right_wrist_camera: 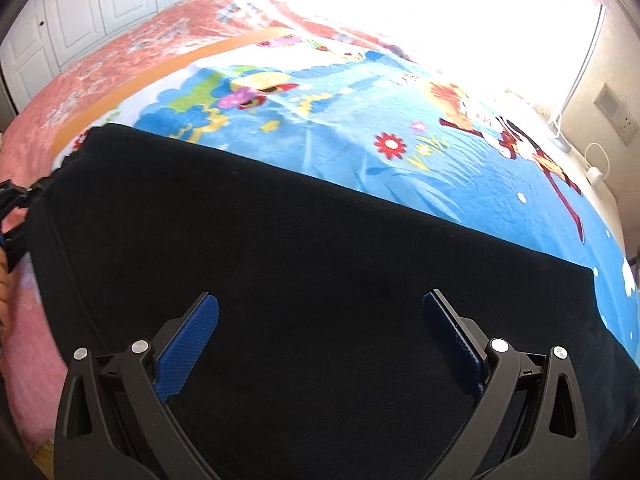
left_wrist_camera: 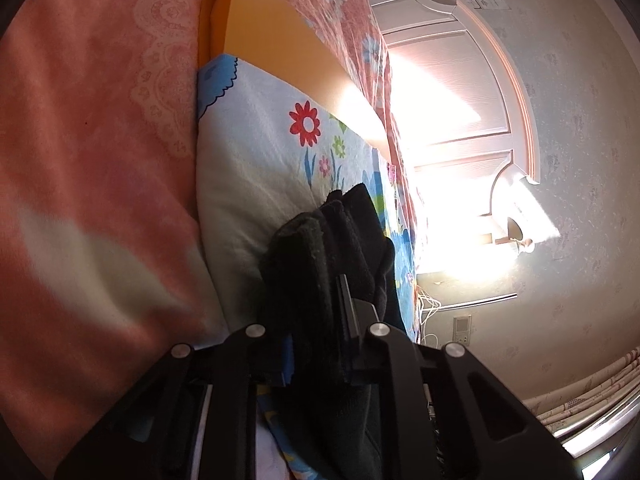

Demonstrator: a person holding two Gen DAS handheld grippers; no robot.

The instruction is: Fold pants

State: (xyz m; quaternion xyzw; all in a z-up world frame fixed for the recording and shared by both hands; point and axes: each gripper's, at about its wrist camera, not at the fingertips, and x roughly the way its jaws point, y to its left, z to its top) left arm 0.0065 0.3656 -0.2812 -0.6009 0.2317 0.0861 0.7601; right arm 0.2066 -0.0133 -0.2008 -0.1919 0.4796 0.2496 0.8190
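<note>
One pair of black pants [right_wrist_camera: 280,248] lies flat on the cartoon blanket [right_wrist_camera: 360,120]; left gripper [left_wrist_camera: 320,320] pinches a bunched edge, right gripper [right_wrist_camera: 320,332] spread wide above, nothing blocking.

One pair of black pants [right_wrist_camera: 280,240] lies on the bed, on one cartoon-printed blue blanket [right_wrist_camera: 360,120]. Under that blanket is one orange sheet [right_wrist_camera: 168,68] and one pink floral bedspread [right_wrist_camera: 120,40]. Two grippers show, each with two fingers [right_wrist_camera: 188,344]. One wall socket [right_wrist_camera: 610,118] is visible.
</note>
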